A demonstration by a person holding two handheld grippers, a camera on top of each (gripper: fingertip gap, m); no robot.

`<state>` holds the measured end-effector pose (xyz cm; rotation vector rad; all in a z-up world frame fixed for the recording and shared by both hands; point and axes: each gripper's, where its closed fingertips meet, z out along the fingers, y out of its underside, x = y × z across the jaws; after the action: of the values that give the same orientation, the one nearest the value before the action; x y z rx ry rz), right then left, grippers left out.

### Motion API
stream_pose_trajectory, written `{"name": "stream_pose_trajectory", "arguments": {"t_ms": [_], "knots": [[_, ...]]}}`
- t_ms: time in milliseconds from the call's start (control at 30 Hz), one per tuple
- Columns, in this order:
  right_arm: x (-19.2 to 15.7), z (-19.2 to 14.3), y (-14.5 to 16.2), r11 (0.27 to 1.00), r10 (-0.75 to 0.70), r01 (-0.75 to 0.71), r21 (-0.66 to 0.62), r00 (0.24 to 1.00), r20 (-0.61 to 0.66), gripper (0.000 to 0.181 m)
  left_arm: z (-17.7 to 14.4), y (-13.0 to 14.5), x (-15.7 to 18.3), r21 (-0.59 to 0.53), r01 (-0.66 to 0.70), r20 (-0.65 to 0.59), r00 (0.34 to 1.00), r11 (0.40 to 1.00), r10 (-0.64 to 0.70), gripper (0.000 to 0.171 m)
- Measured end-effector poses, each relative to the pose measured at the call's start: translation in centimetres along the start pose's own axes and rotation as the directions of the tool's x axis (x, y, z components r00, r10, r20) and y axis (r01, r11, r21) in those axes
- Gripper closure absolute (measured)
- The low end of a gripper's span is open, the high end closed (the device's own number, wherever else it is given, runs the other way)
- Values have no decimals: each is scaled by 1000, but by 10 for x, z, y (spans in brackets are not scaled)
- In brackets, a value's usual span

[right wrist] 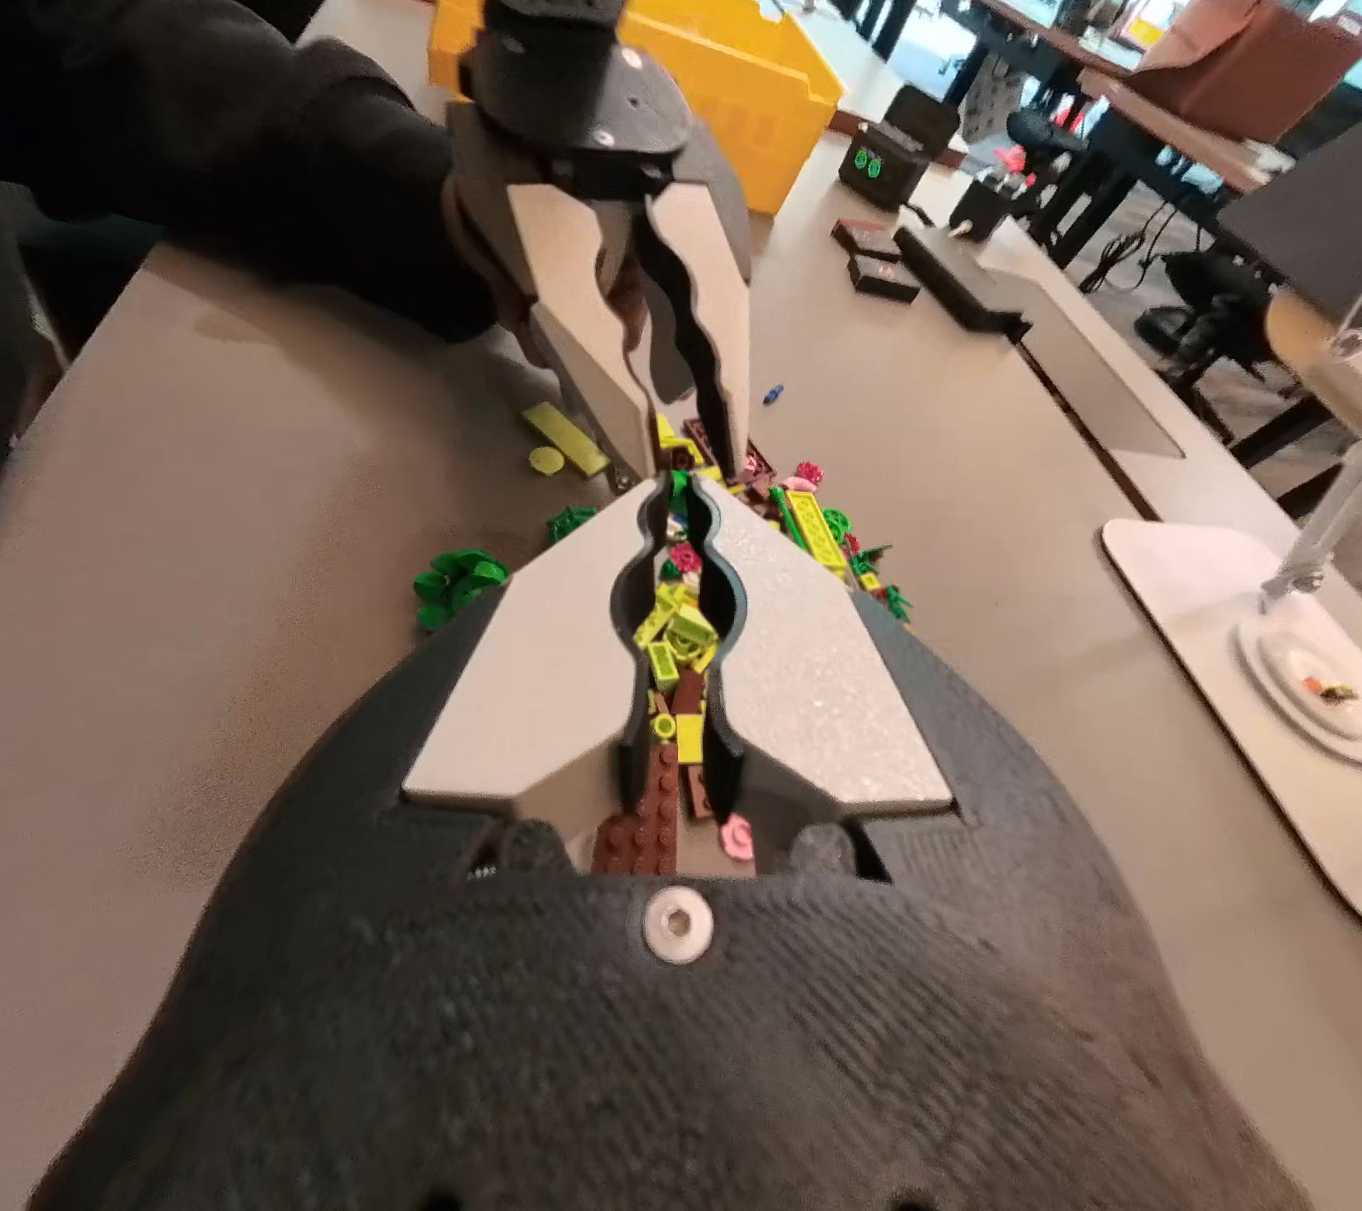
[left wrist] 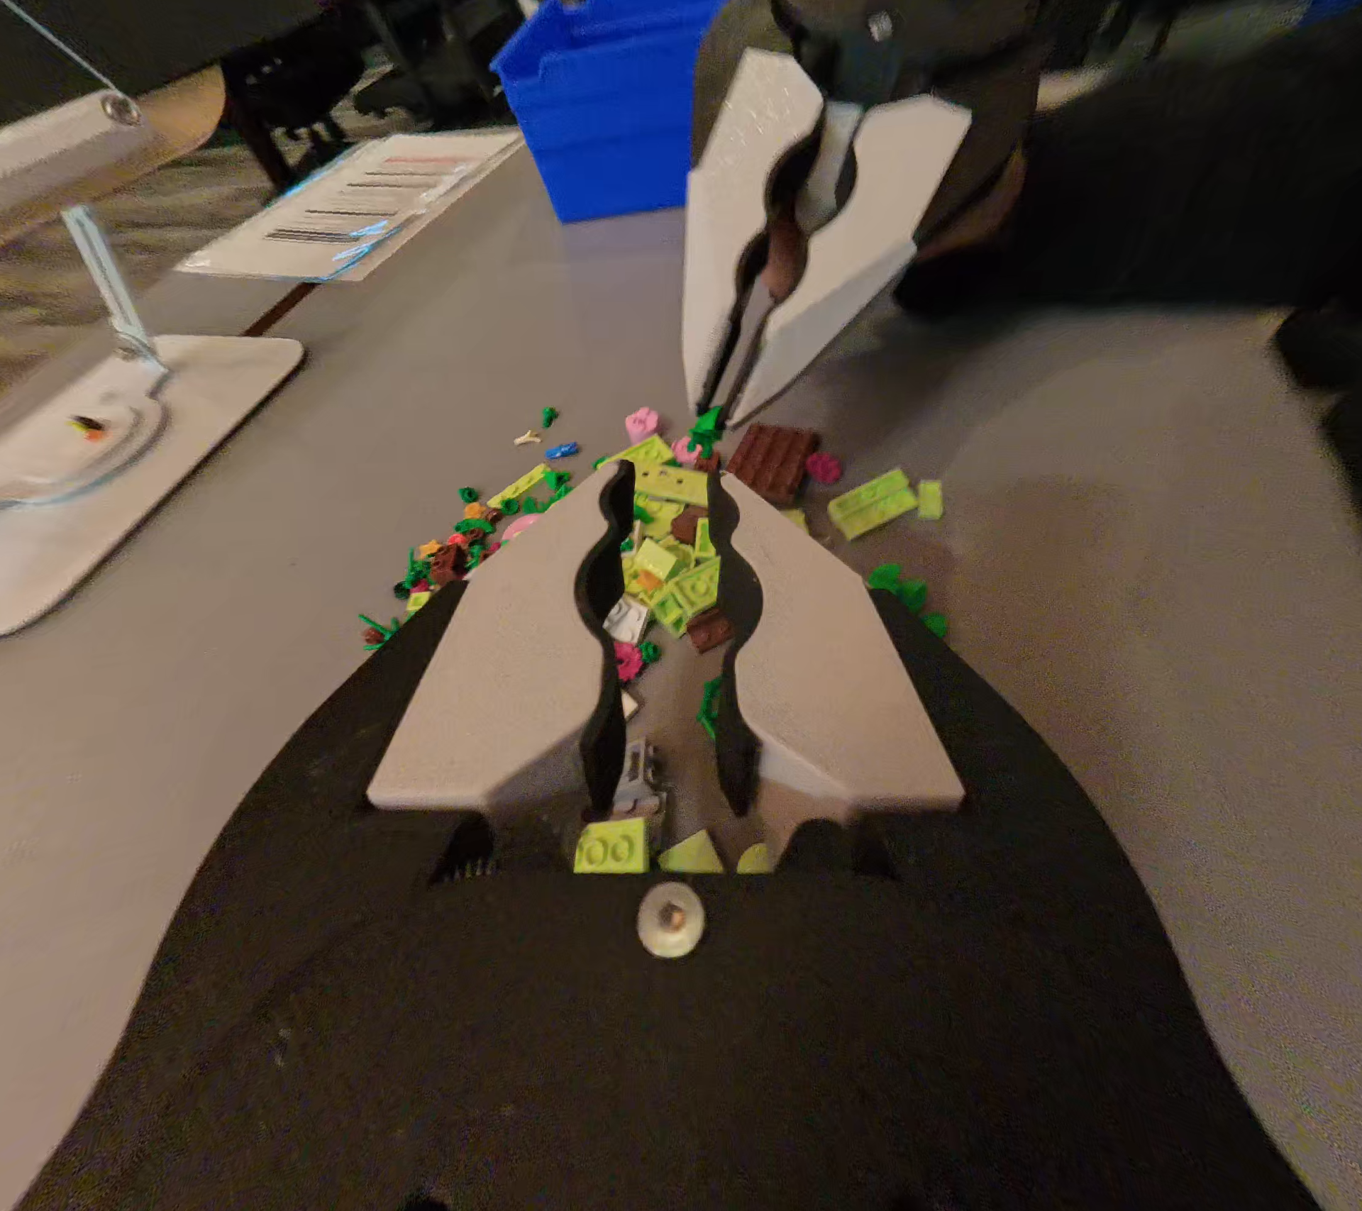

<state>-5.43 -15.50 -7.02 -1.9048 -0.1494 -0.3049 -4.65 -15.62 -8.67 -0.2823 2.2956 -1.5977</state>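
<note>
We hold our left gripper (left wrist: 671, 475) part open and empty over the pile of small bricks (left wrist: 674, 567) on the grey table (left wrist: 332, 512). Our right gripper (right wrist: 682, 490) pinches a green piece (right wrist: 678, 489) at the pile's far edge.

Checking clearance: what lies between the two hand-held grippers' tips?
Left wrist view: lime plates and a pink flower, between left hand-held gripper and right hand-held gripper pinching a green piece.
</note>
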Motion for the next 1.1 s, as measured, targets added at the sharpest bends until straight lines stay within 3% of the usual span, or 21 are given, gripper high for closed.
{"name": "stream_pose_trajectory", "arguments": {"t_ms": [433, 733, 1100], "knots": [[-2, 10, 12, 988, 148, -147, -45, 988, 41, 181, 8, 10, 4, -123, -291, 120, 945, 949, 306, 169], [-6, 9, 9, 999, 39, -38, -13, 998, 47, 171, 7, 4, 6, -78, -178, 81, 980, 981, 184, 169], [-6, 3, 0, 996, 89, -90, 17, 993, 82, 178, 4, -6, 13, 4, 1, -39, 999, 1000, -1, 170]]}}
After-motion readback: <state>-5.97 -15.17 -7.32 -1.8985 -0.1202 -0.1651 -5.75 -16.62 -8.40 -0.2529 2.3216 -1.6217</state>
